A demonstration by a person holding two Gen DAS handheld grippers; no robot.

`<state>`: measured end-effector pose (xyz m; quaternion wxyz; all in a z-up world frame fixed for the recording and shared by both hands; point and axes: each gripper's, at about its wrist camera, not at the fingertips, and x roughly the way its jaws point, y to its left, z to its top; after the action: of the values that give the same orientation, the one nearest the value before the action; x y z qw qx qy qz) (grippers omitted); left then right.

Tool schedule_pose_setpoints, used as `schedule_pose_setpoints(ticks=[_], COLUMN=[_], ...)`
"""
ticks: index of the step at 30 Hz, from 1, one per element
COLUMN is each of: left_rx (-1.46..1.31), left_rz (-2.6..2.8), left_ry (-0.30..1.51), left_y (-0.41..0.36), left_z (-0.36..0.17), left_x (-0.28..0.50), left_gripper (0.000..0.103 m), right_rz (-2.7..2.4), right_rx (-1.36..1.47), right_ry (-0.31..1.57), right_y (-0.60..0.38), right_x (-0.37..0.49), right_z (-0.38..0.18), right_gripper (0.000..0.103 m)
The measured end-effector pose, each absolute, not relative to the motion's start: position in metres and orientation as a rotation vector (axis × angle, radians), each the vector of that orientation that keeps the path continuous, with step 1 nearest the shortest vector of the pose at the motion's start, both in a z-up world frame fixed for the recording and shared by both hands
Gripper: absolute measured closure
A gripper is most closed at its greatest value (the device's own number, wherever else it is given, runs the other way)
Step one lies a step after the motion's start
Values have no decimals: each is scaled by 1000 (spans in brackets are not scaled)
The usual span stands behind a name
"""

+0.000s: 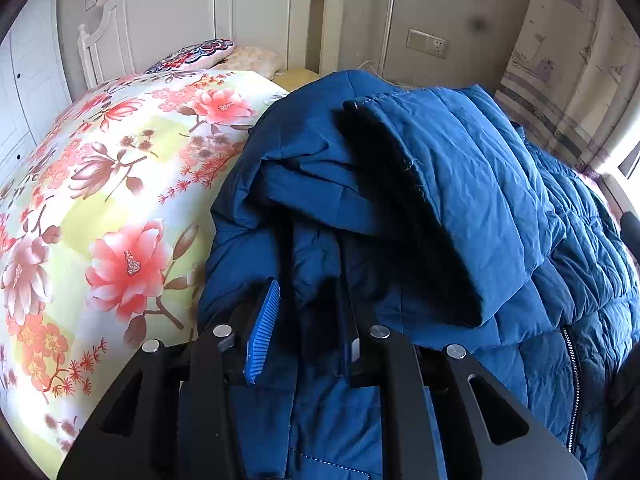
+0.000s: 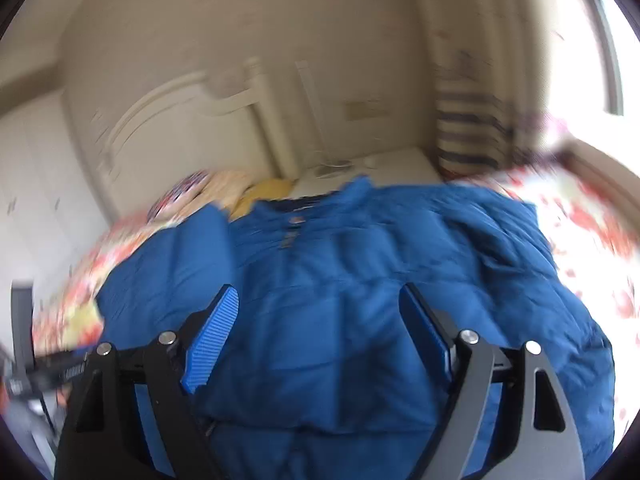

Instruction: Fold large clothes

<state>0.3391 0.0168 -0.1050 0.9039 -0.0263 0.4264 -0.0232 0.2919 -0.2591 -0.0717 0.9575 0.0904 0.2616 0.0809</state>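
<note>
A large blue quilted jacket (image 1: 460, 168) lies on a floral quilt (image 1: 120, 184). One part of it, with a dark lining showing, is folded over the body. My left gripper (image 1: 310, 320) is at the jacket's near left edge, shut on a bunched fold of the fabric that runs between its blue pads (image 1: 262, 332). In the blurred right wrist view the jacket (image 2: 340, 248) spreads wide across the bed. My right gripper (image 2: 320, 300) hovers over its near part, open, with nothing held between its fingers.
A white headboard (image 1: 208, 12) and pillows (image 1: 192, 54) are at the far end of the bed. A curtain (image 1: 560, 60) and a bright window are on the right. The jacket's zipper (image 1: 576, 380) runs down the near right.
</note>
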Motion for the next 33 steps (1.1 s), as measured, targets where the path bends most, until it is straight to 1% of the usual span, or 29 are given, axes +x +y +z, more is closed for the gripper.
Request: schedule_pose_setpoints(ticks=[5, 7, 10, 12, 16, 18, 19, 20, 21, 22, 23, 24, 26, 28, 30, 31, 33], left_rx=[-117, -134, -163, -187, -218, -220, -220, -222, -226, -230, -237, -241, -247, -245, -246, -249, -255], left_rz=[-58, -65, -78, -88, -102, -103, -104, -105, -107, -109, -113, -114, -117, -116, -117, -119, -122], left_ry=[873, 870, 871, 870, 872, 872, 872, 872, 871, 871, 870, 869, 869, 869, 869, 870, 870], left_y=[36, 39, 43, 46, 51, 51, 51, 51, 52, 52, 53, 54, 54, 54, 54, 54, 55], left_z=[-105, -106, -107, -108, -109, -109, -109, -109, -109, -109, -109, -110, -110, -110, -110, -110, -111], left_x=[324, 322, 322, 322, 322, 322, 322, 323, 323, 323, 323, 323, 323, 323, 323, 324, 324], left_gripper=[88, 88, 87, 87, 87, 87, 87, 87, 86, 86, 86, 86, 86, 86, 86, 86, 86], right_rz=[353, 377, 415, 418, 422, 463, 470, 467, 457, 422, 389, 318, 218, 75, 47, 62, 88], right_rx=[-294, -432, -564, -601, -565, -562, -553, -507, -437, -249, -125, 95, 396, 568, 611, 631, 654], right_ry=[580, 597, 636, 633, 622, 601, 586, 555, 528, 491, 474, 445, 428, 480, 555, 573, 603], right_y=[-148, -117, -87, -76, -70, -69, -70, -77, -86, -116, -139, -183, -249, -303, -328, -334, -337], right_x=[291, 294, 303, 306, 310, 308, 309, 308, 309, 313, 318, 323, 328, 329, 330, 328, 324], right_z=[-70, -76, -88, -94, -91, -88, -86, -79, -71, -53, -44, -34, -37, -53, -70, -76, -86], right_gripper=[21, 21, 21, 23, 23, 45, 66, 84, 87, 90, 91, 91, 90, 80, 45, 42, 42])
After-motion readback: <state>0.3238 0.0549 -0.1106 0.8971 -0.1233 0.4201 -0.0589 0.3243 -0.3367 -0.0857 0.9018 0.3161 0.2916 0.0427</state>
